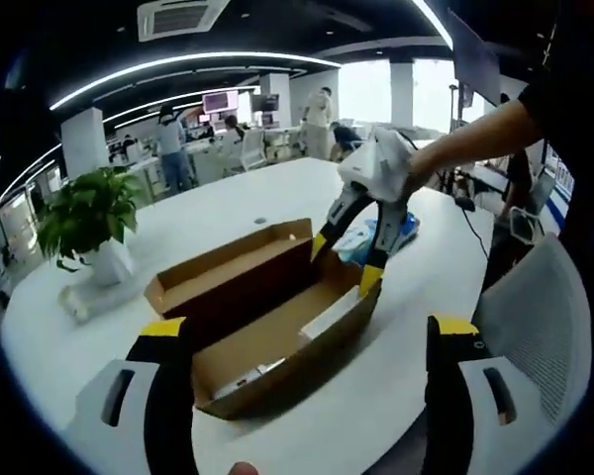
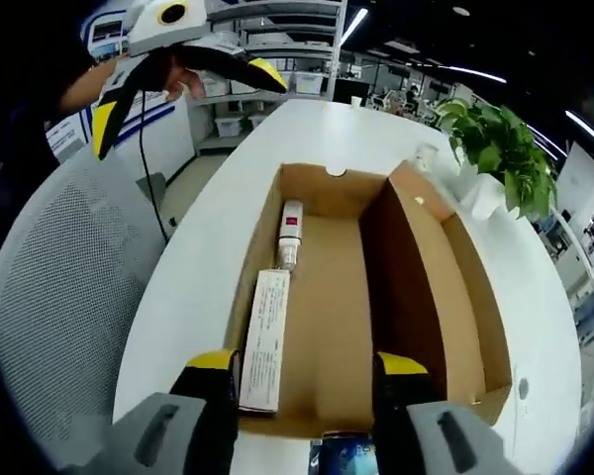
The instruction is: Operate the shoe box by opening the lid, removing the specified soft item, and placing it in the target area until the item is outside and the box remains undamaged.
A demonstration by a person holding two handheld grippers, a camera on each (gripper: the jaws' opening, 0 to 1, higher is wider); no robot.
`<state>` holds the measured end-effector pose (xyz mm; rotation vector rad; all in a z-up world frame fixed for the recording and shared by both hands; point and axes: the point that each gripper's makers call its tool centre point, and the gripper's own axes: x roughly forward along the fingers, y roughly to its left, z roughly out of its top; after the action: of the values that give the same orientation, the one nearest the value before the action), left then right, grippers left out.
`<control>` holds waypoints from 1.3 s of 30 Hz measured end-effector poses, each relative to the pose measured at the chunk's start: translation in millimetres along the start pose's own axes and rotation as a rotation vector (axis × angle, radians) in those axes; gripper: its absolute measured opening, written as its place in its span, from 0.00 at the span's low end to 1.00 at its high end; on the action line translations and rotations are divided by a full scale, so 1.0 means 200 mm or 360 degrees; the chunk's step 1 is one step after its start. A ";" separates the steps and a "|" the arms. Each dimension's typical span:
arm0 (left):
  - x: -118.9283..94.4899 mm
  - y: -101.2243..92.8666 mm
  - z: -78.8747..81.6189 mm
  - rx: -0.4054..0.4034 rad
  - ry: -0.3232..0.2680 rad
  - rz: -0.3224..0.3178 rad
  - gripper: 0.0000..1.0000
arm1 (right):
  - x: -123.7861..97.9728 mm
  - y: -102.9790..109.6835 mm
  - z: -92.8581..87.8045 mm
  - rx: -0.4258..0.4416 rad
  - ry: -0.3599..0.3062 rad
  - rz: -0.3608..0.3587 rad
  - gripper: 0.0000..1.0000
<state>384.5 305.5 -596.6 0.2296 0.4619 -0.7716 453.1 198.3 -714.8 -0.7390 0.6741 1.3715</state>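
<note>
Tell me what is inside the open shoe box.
The right gripper view shows the shoe box holding a flat white carton and a small white-and-red tube along one wall. The near inside corner is hidden behind the gripper's jaws.

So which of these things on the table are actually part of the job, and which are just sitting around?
Part of the job:
- open shoe box, lid folded back
- long white item and small tube lying inside it
- left gripper, right gripper, both open

Just lying about:
- potted plant
- blue and white packet beyond the box
- mesh chair
</note>
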 end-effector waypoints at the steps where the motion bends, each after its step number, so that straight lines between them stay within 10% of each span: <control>1: -0.01 0.00 0.00 -0.0002 -0.0003 0.0000 0.99 | 0.02 0.00 0.00 0.0009 0.0004 0.0011 0.51; 39: -0.11 -0.03 -0.12 -0.0074 0.0043 0.0083 0.98 | 0.14 0.02 0.02 -0.0042 0.0042 0.0102 0.45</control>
<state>357.8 323.5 -606.7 0.2082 0.4968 -0.7065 451.1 219.0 -735.0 -0.7636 0.7067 1.4337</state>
